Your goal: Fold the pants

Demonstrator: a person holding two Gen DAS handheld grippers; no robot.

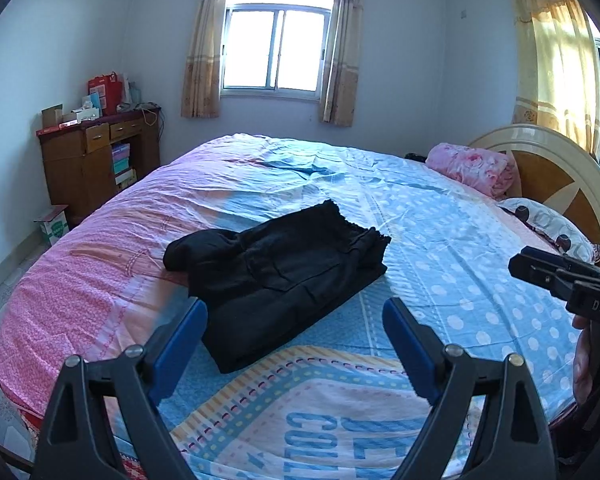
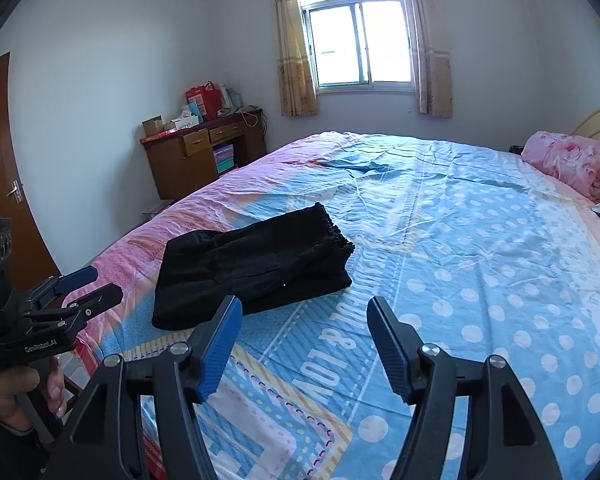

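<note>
Your left hand-held gripper (image 1: 294,316) hangs spread wide, holding nothing. Your right hand-held gripper (image 2: 304,314) is parted and empty too. Both hover clear of the folded black pants (image 1: 276,276) on the bed (image 1: 440,240).

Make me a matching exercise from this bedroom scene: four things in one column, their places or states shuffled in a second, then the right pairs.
Things:
1. black pants
2. pink blanket
3. wooden desk
4. left gripper

Places or states:
A. rolled up by the headboard
B. against the wall in the room's corner
C. jaws open, nothing between them
D. folded on the bed sheet

Pairs: 1-D, 2-A, 3-B, 4-C
</note>
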